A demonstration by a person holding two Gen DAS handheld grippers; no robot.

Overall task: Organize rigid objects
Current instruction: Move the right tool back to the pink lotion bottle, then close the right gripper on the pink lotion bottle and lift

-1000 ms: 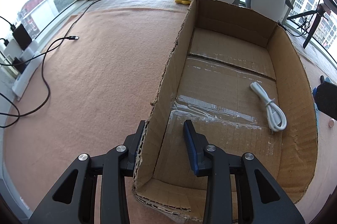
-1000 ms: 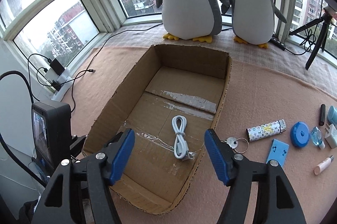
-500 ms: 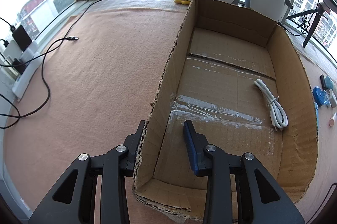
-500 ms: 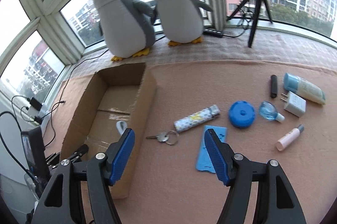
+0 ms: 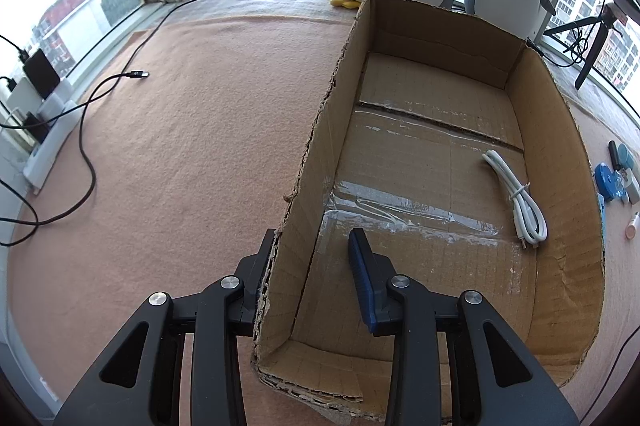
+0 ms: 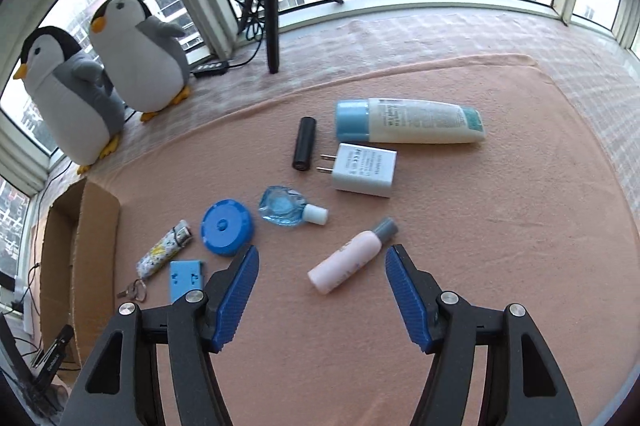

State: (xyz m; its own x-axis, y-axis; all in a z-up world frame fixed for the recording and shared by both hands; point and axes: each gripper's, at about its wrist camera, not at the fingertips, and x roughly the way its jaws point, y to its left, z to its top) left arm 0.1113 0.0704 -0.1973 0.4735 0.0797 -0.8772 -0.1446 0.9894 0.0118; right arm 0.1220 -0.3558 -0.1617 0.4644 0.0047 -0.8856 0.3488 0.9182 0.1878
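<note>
Cardboard box and loose items on the peach blanket.

My left claw [image 5: 312, 258] straddles the left wall of the cardboard box [image 5: 556, 162], one finger either side, slack; the box holds only a coiled white cable [image 5: 516, 198]. My right claw [image 6: 320, 290] gapes empty just short of the pink bottle [image 6: 350, 258]. Beyond it lie an eye-drop bottle [image 6: 286, 206], blue round case [image 6: 226, 228], white charger [image 6: 366, 170] with unreadable print, black cylinder [image 6: 305, 142], lotion tube [image 6: 412, 121], patterned lighter [image 6: 164, 248], blue card [image 6: 185, 278] and keys [image 6: 134, 291].

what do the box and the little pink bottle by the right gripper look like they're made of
The box: corrugated cardboard, matte brown, judging by ragged fluted edges and taped floor seams. The pink bottle: probably smooth plastic with a grey cap, given its even, soft sheen.
</note>
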